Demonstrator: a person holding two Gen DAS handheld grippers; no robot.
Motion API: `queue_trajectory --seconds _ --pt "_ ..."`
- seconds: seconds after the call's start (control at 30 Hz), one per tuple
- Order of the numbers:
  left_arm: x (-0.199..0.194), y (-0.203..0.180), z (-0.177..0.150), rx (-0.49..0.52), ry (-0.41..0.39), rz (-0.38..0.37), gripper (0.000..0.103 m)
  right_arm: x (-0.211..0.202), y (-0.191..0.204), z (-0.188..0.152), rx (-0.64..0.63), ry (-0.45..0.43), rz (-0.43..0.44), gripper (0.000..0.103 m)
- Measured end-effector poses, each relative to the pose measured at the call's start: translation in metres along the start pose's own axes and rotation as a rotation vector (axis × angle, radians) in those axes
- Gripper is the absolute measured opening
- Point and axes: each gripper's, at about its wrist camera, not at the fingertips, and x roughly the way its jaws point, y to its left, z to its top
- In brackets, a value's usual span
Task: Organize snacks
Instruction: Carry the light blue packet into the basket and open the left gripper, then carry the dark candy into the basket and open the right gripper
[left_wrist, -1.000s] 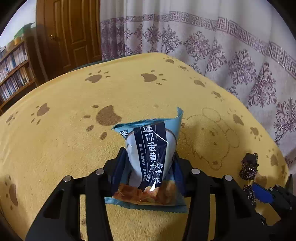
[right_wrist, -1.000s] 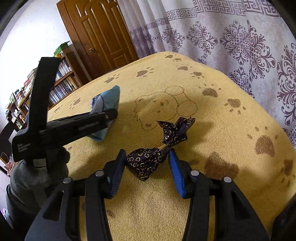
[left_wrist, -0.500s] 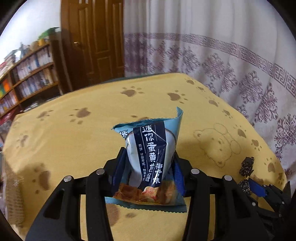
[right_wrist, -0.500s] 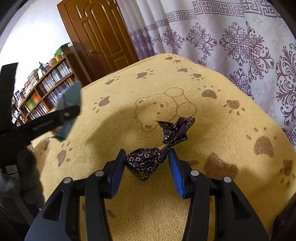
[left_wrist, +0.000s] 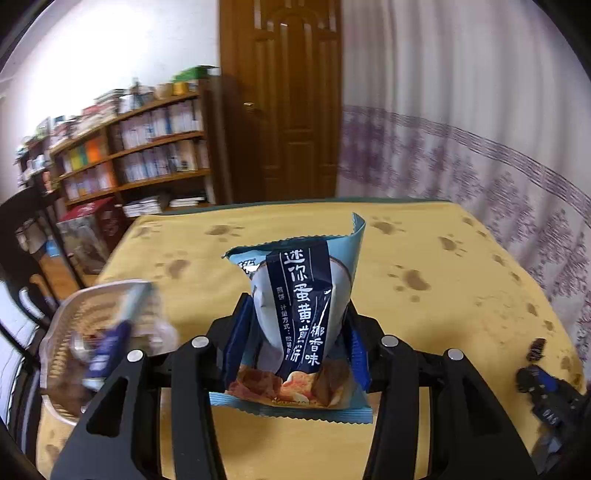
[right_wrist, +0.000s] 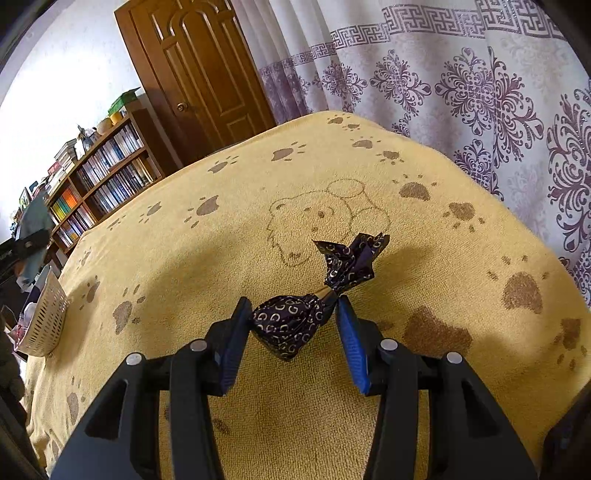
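Left tongs (left_wrist: 295, 339) clamp upright blue packet (left_wrist: 301, 317); right tongs (right_wrist: 293, 328) grip wrapped candy (right_wrist: 291, 319), twist pointing away.

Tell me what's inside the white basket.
In the left wrist view, the basket holds a dark blue wrapper and other packets, too blurred to identify. In the right wrist view its slotted wall hides most of the contents; only bits show over the rim.

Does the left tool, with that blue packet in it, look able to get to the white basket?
Probably yes. The left tool holds the blue packet; the white basket sits open-topped just beside it, nothing between.
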Motion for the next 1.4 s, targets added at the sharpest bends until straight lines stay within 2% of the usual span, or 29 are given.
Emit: queue_trajectory --seconds 0.17,0.37,0.63,0.7,0.73,0.77,0.83,1.1,1.3,1.4 --pt "-0.008 0.057 -0.008 -0.052 0.007 0.111 0.048 0.0 0.0 0.0 0.001 -0.001 -0.005 0.048" --pt "-0.014 0.118 -0.01 -0.129 0.0 0.206 0.048 0.0 0.0 0.0 0.0 -0.002 -0.014 0.048" --pt "-0.007 0.165 -0.01 -0.19 0.006 0.272 0.049 0.0 0.0 -0.001 -0.003 -0.002 -0.026 0.048" --pt "-0.002 0.17 -0.011 -0.202 0.008 0.29 0.052 0.001 0.0 0.0 -0.004 0.0 -0.03 0.048" --pt "0.001 0.174 -0.011 -0.206 0.016 0.288 0.06 0.001 0.0 0.0 -0.004 0.0 -0.032 0.048" --pt "0.003 0.178 -0.012 -0.213 0.025 0.283 0.076 0.001 0.0 0.0 -0.004 0.0 -0.033 0.048" --pt "0.002 0.184 -0.014 -0.241 0.014 0.3 0.092 0.001 0.0 0.0 -0.006 0.001 -0.036 0.048" --pt "-0.015 0.214 -0.03 -0.369 -0.026 0.343 0.092 0.002 0.0 0.001 -0.011 0.003 -0.042 0.048" --pt "-0.027 0.225 -0.043 -0.391 -0.049 0.455 0.094 0.0 0.009 0.002 -0.046 -0.012 -0.049 0.048" --pt "-0.038 0.226 -0.049 -0.386 -0.069 0.485 0.096 -0.002 0.022 0.002 -0.061 -0.01 -0.018 0.048"
